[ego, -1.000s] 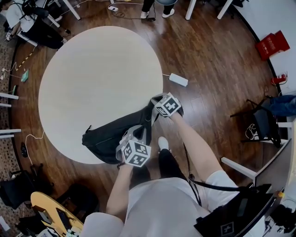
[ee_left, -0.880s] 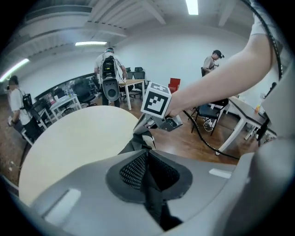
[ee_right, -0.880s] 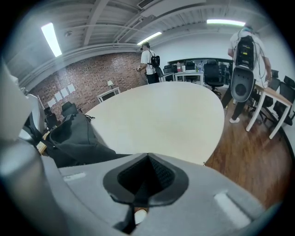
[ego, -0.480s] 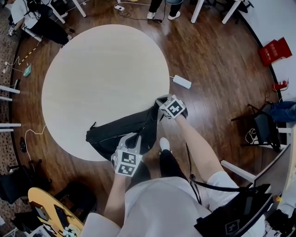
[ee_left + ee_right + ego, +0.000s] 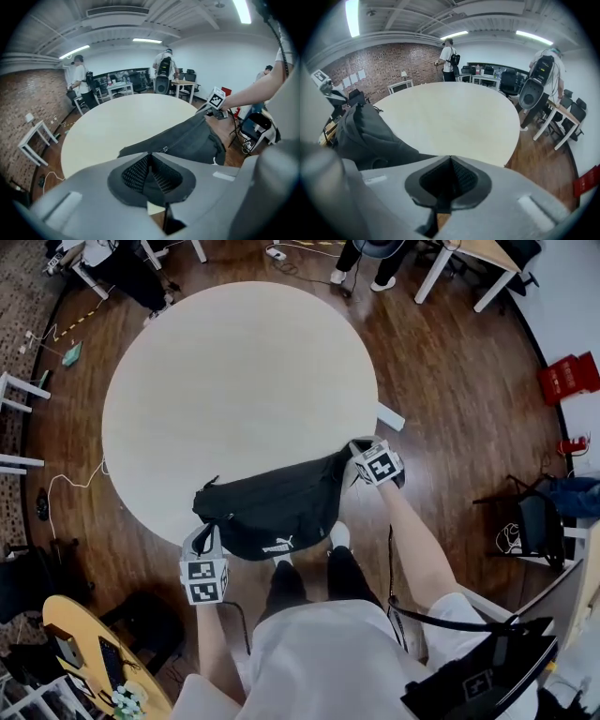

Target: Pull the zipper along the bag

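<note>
A black waist bag lies stretched along the near edge of the round pale table. My left gripper is at the bag's left end, just off the table edge. In the left gripper view its jaws are shut, and the zipper slider sits right at their tips with the zip line running away to the right. My right gripper is shut at the bag's right end. In the right gripper view dark fabric of the bag runs in under the shut gripper.
The person's legs and shoes stand right below the bag. A white power strip lies on the wooden floor past the table, a red box and a dark chair to the right. People stand by desks at the back.
My left gripper has swept left along the bag's near side, from beside the right gripper to the bag's left end. The bag now lies longer and flatter. The right gripper stayed at the right end.
</note>
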`<state>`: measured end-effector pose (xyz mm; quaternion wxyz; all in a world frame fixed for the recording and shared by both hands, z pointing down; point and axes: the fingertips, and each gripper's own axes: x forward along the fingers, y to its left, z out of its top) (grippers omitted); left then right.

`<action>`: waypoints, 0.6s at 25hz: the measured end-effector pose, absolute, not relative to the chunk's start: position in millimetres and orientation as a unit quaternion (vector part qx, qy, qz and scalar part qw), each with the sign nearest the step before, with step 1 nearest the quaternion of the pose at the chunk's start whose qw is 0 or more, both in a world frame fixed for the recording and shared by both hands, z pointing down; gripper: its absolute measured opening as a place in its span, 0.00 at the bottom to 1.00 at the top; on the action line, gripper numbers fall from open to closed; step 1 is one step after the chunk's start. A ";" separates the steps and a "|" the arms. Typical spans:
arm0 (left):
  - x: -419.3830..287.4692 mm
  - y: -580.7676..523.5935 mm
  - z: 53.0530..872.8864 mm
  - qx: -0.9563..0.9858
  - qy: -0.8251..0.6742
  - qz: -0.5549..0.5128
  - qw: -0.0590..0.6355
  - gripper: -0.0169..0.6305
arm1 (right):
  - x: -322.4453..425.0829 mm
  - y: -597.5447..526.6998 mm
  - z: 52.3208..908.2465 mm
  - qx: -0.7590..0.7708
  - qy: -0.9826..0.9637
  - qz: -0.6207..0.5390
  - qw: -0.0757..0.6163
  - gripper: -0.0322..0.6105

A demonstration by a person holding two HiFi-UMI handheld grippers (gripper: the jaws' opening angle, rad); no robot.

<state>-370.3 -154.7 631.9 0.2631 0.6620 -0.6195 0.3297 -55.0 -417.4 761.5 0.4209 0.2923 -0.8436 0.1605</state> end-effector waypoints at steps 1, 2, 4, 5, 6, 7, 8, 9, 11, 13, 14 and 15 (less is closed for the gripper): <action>-393.7 -145.8 633.8 0.649 -0.634 0.324 0.267 0.08 | -56.2 -416.1 761.6 0.297 -0.841 0.160 0.423 0.03; -416.3 -137.6 636.4 0.636 -0.648 0.320 0.270 0.08 | -57.2 -414.8 761.8 0.302 -0.838 0.161 0.425 0.03; -457.8 -126.0 644.6 0.614 -0.673 0.310 0.272 0.08 | -57.0 -414.1 762.9 0.318 -0.830 0.170 0.425 0.03; -474.2 -124.4 651.0 0.607 -0.682 0.301 0.275 0.08 | -57.0 -415.2 763.6 0.327 -0.828 0.178 0.419 0.03; -486.9 -125.6 658.9 0.603 -0.689 0.289 0.278 0.08 | -57.3 -416.8 764.4 0.335 -0.827 0.186 0.411 0.03; -496.3 -128.3 668.0 0.600 -0.694 0.280 0.282 0.08 | -57.3 -418.1 765.5 0.343 -0.826 0.193 0.403 0.03; -503.9 -131.1 677.3 0.597 -0.698 0.274 0.285 0.09 | -56.7 -419.0 766.2 0.351 -0.824 0.197 0.399 0.03; -510.5 -133.3 686.3 0.595 -0.700 0.269 0.290 0.09 | -56.1 -419.3 766.2 0.358 -0.820 0.199 0.399 0.03; -519.2 -137.4 705.4 0.592 -0.701 0.260 0.302 0.09 | -56.8 -420.5 763.2 0.372 -0.811 0.192 0.408 0.03; -517.6 -144.9 724.2 0.596 -0.696 0.251 0.312 0.09 | -57.4 -422.4 761.0 0.386 -0.801 0.177 0.422 0.03; -514.0 -148.8 729.5 0.599 -0.694 0.241 0.318 0.09 | -56.5 -422.4 761.6 0.395 -0.796 0.172 0.425 0.03; -510.3 -151.9 731.1 0.602 -0.694 0.228 0.323 0.09 | -55.1 -422.0 762.5 0.405 -0.792 0.173 0.423 0.03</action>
